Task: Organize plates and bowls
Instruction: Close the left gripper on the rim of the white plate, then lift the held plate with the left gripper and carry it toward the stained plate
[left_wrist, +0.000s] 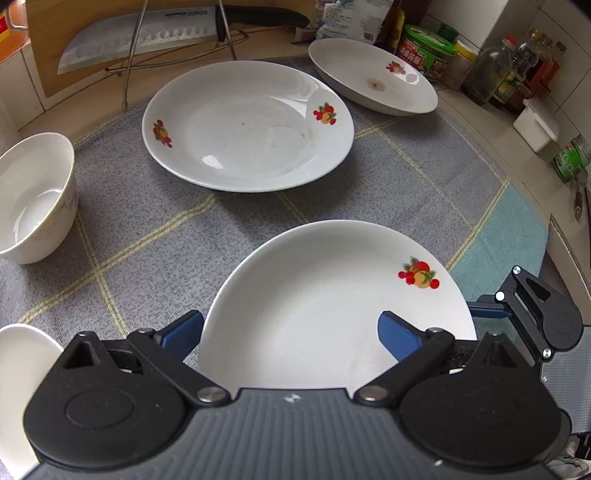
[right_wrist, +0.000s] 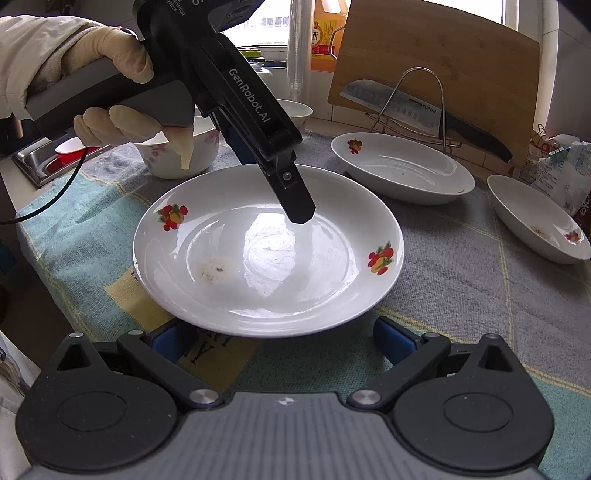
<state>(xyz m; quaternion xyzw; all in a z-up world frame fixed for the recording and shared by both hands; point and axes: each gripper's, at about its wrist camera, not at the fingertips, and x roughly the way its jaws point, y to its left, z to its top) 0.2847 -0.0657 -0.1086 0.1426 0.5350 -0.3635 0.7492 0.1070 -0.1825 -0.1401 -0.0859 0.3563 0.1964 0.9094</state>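
A white plate with fruit prints (left_wrist: 325, 302) (right_wrist: 266, 254) lies on the grey checked cloth. My left gripper (left_wrist: 291, 332) is open, one blue finger (left_wrist: 399, 338) over the plate's inside and the other (left_wrist: 183, 332) outside its left rim. In the right wrist view the left gripper's upper finger (right_wrist: 295, 199) hangs over the plate. My right gripper (right_wrist: 280, 341) is open at the plate's near rim, its left finger partly under the rim. Two more fruit plates (left_wrist: 247, 125) (left_wrist: 373, 75) lie behind. A white bowl (left_wrist: 33, 195) stands at left.
A cleaver (left_wrist: 140, 37) rests on a wire rack against a wooden board at the back. Jars and bottles (left_wrist: 491, 70) line the right wall. Another white bowl rim (left_wrist: 22, 387) is at my near left. A steel tray (right_wrist: 55, 158) sits past the cloth's left edge.
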